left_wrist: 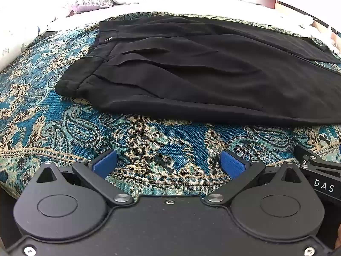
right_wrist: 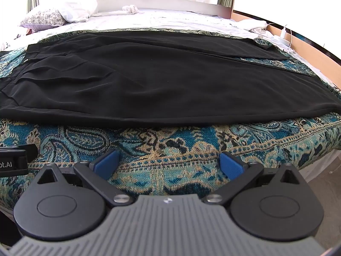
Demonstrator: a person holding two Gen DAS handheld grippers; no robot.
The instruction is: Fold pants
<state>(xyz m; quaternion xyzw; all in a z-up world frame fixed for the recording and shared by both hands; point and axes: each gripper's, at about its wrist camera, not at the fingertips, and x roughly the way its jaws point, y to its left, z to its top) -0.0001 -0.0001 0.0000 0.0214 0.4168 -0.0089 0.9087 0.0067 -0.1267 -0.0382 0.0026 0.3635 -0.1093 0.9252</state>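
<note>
Black pants (left_wrist: 191, 74) lie flat on a teal paisley bedspread (left_wrist: 149, 140), waistband to the left, legs running right. In the right wrist view the pants (right_wrist: 159, 81) span the whole width, with the leg ends at the far right. My left gripper (left_wrist: 168, 162) is open and empty, hovering over the bedspread just short of the pants' near edge. My right gripper (right_wrist: 168, 163) is open and empty, also over the bedspread short of the near edge. The right gripper's body (left_wrist: 319, 177) shows at the right edge of the left wrist view.
White sheets (right_wrist: 170, 19) and pillows (right_wrist: 44, 17) lie beyond the pants. A wooden bed frame (right_wrist: 309, 42) with a charger and cable runs along the right. The bed's front edge drops to the floor (right_wrist: 324, 181) at the lower right.
</note>
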